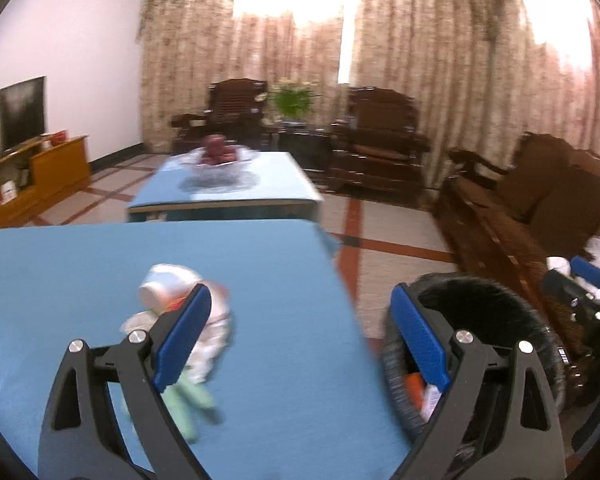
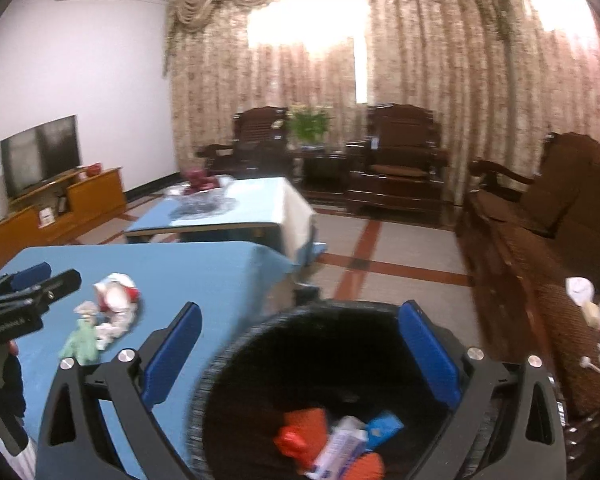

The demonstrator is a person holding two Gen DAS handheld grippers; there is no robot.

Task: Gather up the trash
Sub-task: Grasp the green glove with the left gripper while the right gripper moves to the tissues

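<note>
A heap of trash (image 1: 204, 320) lies on the blue table (image 1: 260, 264): white crumpled paper, a white wrapper and a pale green piece. It also shows in the right wrist view (image 2: 108, 320). My left gripper (image 1: 300, 336) is open and empty above the table's right part, its left finger in front of the heap. A black bin (image 2: 324, 360) stands on the floor to the right of the table, with orange, white and blue packets inside. My right gripper (image 2: 300, 352) is open and empty above the bin's mouth. The bin also shows in the left wrist view (image 1: 484, 312).
A second blue table (image 1: 228, 184) behind holds a glass bowl of red fruit (image 1: 220, 156). A dark wooden sofa (image 2: 540, 248) lines the right side, armchairs (image 2: 400, 160) stand at the back. A TV stand (image 2: 56, 212) is at the left. The floor is tiled.
</note>
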